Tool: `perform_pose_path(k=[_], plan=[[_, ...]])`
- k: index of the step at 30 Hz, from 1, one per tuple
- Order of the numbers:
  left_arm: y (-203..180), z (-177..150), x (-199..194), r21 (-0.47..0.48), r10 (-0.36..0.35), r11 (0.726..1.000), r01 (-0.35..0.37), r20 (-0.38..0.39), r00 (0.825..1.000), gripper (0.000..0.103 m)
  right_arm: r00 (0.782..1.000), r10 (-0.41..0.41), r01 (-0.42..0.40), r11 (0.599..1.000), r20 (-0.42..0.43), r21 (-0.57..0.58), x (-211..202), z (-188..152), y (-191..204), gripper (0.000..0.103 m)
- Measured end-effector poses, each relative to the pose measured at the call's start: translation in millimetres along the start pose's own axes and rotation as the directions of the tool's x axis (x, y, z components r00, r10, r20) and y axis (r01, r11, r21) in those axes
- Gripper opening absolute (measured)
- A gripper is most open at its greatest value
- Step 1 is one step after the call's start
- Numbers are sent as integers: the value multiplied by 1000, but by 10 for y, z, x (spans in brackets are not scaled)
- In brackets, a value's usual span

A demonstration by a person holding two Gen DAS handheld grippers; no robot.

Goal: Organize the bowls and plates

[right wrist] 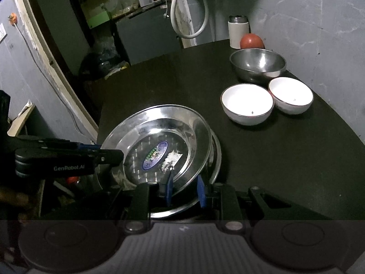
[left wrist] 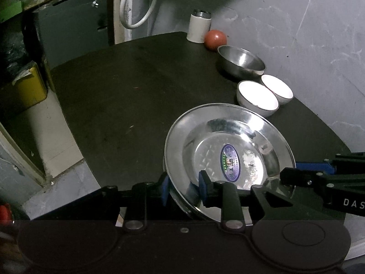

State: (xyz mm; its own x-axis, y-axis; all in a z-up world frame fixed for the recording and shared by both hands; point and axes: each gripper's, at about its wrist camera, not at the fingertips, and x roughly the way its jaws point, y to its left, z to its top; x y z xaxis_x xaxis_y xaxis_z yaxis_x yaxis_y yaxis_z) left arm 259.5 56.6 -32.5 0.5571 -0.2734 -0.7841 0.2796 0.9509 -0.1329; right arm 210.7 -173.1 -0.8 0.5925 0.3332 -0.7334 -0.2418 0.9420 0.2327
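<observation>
A steel plate (left wrist: pixel 230 141) with an oval sticker lies at the near edge of the black table (left wrist: pixel 127 105). My left gripper (left wrist: pixel 183 188) has its jaws around the plate's near left rim, with a gap still showing. My right gripper (right wrist: pixel 184 190) straddles the rim of the top steel plate (right wrist: pixel 157 134), which is tilted up off a second plate (right wrist: pixel 215 157) beneath. The right gripper also shows in the left wrist view (left wrist: pixel 294 171) at the plate's right rim. Two white bowls (right wrist: pixel 247 104) (right wrist: pixel 290 98) and a steel bowl (right wrist: pixel 257 65) stand at the back right.
A white canister (right wrist: pixel 237 32) and a red ball (right wrist: pixel 251 41) stand at the far corner by the wall. A white hose loop (right wrist: pixel 189 11) hangs behind the table. The table's left edge (right wrist: pixel 100 118) drops to cluttered floor.
</observation>
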Motion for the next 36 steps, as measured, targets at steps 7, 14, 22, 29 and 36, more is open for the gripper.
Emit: perform_pose_path(k=[7,14,22,29,36], plan=[[-40,31,15,17,25,1000,-25,-41,999,31,1000,-6,5,1000,-20,-18,26,1,25,26],[-53,57,33,27,31,999,-29,-65,997,32,999,-6,5,1000,-35,-21,56,20,17,26],[-67,65,48,33,39,999,-36,-90,995,33,999,-1,0,1000,-49,-16,75,35,10,26],[-93,79,72,46,51,998,-47,-103,993,33,998,5,-5,1000,-56,-10,93,48,-15,27],[-120,96,141,63,61,997,-54,-123,991,34,998,7,-8,1000,-65,-6,113,40,-15,27]])
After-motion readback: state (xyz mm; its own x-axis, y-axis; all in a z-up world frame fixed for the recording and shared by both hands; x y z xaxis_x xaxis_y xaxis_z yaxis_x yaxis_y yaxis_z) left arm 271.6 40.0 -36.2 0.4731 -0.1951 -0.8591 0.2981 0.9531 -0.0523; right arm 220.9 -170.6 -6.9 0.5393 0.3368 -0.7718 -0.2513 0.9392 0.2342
